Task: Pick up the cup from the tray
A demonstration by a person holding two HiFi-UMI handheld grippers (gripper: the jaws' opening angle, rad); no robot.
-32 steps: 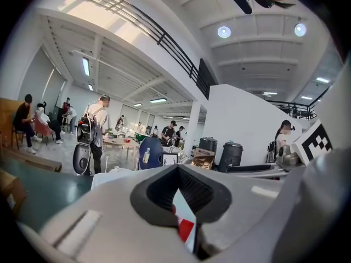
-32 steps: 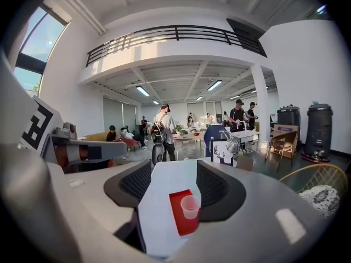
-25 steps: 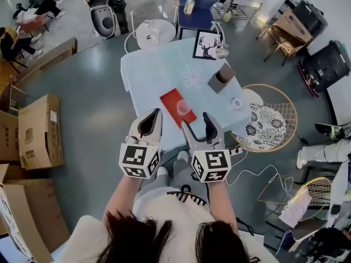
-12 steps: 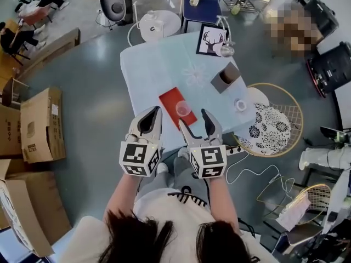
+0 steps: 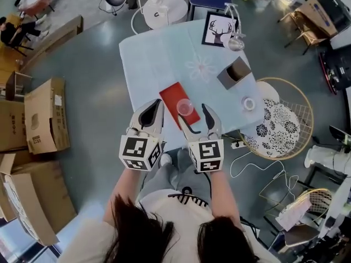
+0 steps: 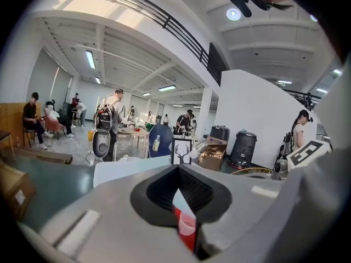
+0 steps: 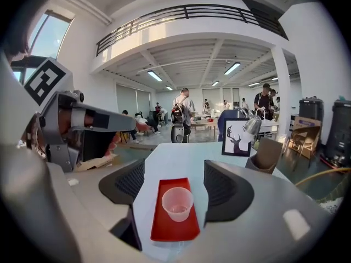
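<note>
Right tongs [image 7: 174, 186] wide open. Nothing between the pads [image 7: 127, 184]; the cup [image 7: 177, 203] sits ahead of them, centred in the gap, untouched. Left tongs [image 6: 178, 196] closed down to a narrow slit, holding nothing. The left gripper view shows a sliver of red tray and the cup through that slit.

Cup is clear plastic, upright, on the near end of the red tray [image 7: 174, 229]. Tray lies flat on the pale blue surface [image 5: 159, 59], close to the edge nearest the person, long side running away from them.

Head view: both tongs side by side over the near edge of the surface. Left one is off the tray's near left corner. Right one is just short of the cup, its left jaw the closer of the two — no contact.

Further back on the surface:
- framed deer picture [image 5: 218, 29] upright at the far edge
- small metal lamp [image 5: 236, 41] beside it
- brown open box [image 5: 235, 73]
- roll of tape [image 5: 249, 103] near the right edge

Wicker chair [image 5: 279, 119] with a patterned cushion stands right of the surface; cardboard boxes [image 5: 44, 119] on the floor to the left.
</note>
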